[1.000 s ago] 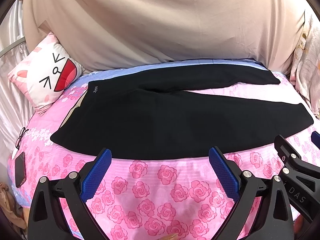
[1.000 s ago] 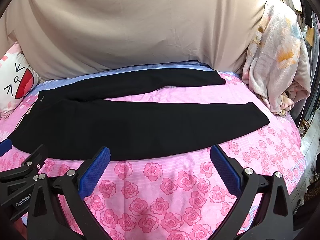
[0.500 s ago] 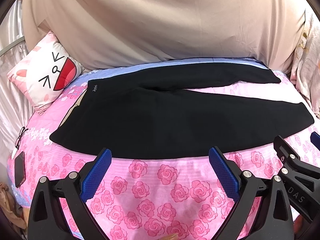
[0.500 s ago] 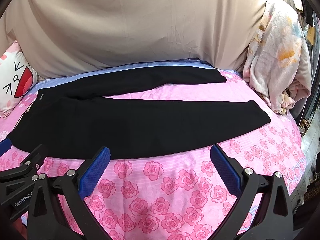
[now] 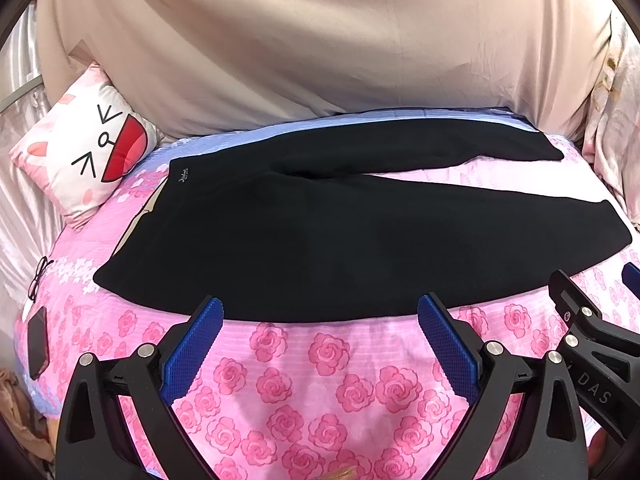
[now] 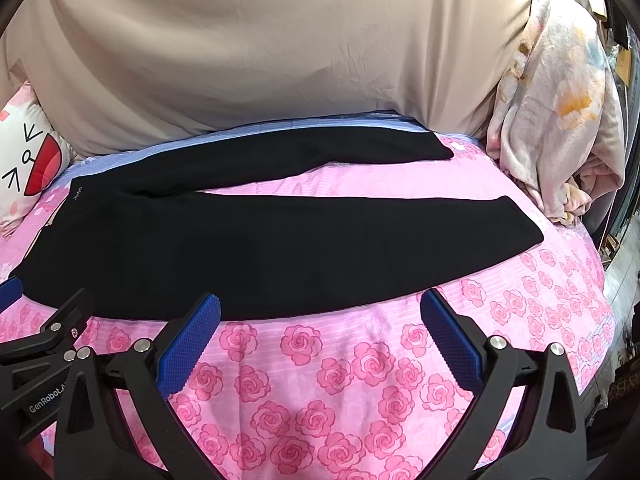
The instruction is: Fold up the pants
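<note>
**One pair of pants, two grippers, nothing grabbed**

From the left: one cat-face pillow (image 5: 86, 160), square and soft. Then one pair of black pants (image 5: 320, 240), matte knit, flat on the rose-print bed (image 5: 320, 380), waistband left, two legs spread rightward. Left gripper (image 5: 320, 350) and right gripper (image 6: 320, 346) both sit wide open, textured blue pads (image 5: 192, 354), pants just beyond their tips.

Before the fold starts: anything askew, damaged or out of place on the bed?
Nothing damaged. The black pants lie flat with legs splayed apart, not stacked. A pair of glasses and a phone sit loose at the bed's left edge. Both tongs, left and right, are open and empty.
</note>
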`<state>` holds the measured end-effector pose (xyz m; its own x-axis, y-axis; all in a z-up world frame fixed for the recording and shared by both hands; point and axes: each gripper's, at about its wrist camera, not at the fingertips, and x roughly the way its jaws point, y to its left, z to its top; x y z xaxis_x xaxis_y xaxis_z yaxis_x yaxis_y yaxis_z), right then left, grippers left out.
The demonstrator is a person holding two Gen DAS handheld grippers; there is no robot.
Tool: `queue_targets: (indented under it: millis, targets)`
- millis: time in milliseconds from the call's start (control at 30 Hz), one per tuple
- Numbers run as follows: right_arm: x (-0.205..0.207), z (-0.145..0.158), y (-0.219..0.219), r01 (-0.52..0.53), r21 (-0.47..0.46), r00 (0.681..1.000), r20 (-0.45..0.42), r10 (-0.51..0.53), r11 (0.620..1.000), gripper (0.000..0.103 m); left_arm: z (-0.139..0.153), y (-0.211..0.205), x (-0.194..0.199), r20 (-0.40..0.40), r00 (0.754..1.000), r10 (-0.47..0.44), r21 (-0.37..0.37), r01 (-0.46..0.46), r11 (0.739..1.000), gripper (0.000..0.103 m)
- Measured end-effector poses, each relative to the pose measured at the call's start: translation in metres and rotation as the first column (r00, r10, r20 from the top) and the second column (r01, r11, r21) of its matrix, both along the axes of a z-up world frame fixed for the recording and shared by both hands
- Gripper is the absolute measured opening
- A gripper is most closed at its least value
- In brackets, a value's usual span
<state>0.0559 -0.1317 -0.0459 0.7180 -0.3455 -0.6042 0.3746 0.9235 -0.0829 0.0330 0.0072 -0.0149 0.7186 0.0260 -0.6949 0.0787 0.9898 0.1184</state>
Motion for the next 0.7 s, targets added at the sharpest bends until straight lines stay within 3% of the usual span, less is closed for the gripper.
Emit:
queue_targets:
  millis: [367, 500, 700]
  targets:
    - [0.024, -0.007, -0.018, 0.011, 0.01, 1.0, -0.023, -0.01, 1.0, 0.098, -0.009, -0.007, 0.03, -0.036, 0.999, 0.004, 0.013, -0.004, 1.0, 0.096]
    - [0.037, 0.001, -0.049, 0.049, 0.002, 0.999, -0.007, -0.049, 0.999, 0.098, -0.007, 0.007, 0.056, -0.055, 0.998, 0.025, -0.012, -0.025, 1.0, 0.096]
    - [0.078, 0.018, -0.098, 0.111, -0.013, 0.994, 0.017, -0.11, 0.994, 0.098, 0.005, 0.02, 0.103, 0.001, 0.996, 0.094, 0.035, -0.094, 0.995, 0.096]
